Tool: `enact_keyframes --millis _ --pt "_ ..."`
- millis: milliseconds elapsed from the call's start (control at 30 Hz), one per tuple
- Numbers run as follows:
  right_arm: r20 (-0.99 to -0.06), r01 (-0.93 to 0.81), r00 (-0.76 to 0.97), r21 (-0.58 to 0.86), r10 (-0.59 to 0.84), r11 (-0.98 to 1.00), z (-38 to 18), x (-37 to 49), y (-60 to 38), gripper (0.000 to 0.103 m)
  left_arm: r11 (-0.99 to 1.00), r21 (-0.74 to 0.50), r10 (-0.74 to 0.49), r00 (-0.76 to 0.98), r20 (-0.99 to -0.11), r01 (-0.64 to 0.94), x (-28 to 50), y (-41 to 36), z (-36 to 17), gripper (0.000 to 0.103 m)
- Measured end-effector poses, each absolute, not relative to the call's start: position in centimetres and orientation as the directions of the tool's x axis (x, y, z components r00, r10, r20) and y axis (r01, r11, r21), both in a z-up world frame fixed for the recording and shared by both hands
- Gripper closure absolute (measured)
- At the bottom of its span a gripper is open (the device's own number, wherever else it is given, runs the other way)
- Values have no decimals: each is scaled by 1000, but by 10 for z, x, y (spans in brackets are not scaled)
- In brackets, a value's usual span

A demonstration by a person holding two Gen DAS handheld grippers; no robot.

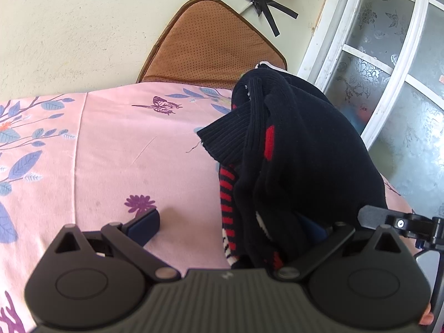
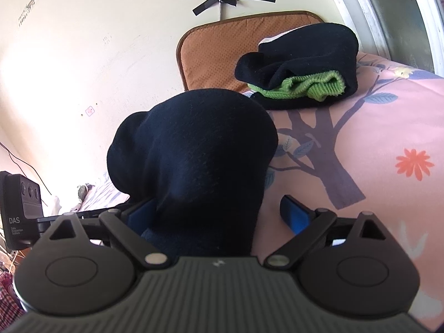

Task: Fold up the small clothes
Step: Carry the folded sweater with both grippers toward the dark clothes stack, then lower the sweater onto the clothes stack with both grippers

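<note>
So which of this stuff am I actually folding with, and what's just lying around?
In the job:
- dark knit garment with red stripes
- left gripper
- right gripper, jaws wide
- pink floral sheet

Lying about:
- black and green garment
- brown cushion
- taped cable

A pale cream wall [image 1: 83,27] fills the back, scuffed and brightly lit, with strips of black tape [image 1: 262,2] crossed over a white cable. A brown perforated cushion [image 1: 211,47] leans against it. On the right, a white-framed window [image 1: 388,63] with frosted floral glass. Below, a pink bedsheet [image 1: 125,144] printed with leaves and butterflies.
</note>
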State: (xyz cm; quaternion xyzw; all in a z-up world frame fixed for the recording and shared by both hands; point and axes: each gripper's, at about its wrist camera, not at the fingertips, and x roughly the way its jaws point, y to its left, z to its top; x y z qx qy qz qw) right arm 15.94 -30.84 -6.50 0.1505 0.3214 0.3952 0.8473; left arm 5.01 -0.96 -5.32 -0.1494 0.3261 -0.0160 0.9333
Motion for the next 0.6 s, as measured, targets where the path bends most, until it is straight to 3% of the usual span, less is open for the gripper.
enact_keyframes --millis 67,133,267,300,333,367,467,600 --pt "-437 -585 471 496 767 642 -63 162 -304 6 952 -300 -136 788 -600 -64 50 -8 -53 0" --pt "-440 -600 425 517 791 610 -63 171 -298 25 949 -310 -144 789 -597 -62 50 -6 -54 0" --pt "-440 -581 373 575 817 576 -65 191 -287 38 928 -367 -174 795 -582 -65 50 1 -52 1" --pt "-430 -579 366 589 825 563 -63 193 -288 45 914 -401 -195 795 -575 -66 51 3 -51 10" --pt "-411 -583 353 606 840 542 -59 196 -290 48 885 -463 -249 791 -559 -49 53 7 -48 28" --pt "-387 -597 339 616 858 514 -53 197 -293 52 851 -524 -300 789 -535 -32 56 9 -42 35" --pt "-333 -665 317 589 888 459 -30 199 -293 54 864 -504 -287 832 -475 10 73 -3 -3 27" --pt "-217 -719 332 571 918 395 10 218 -295 56 918 -390 -227 894 -386 65 102 -22 51 27"
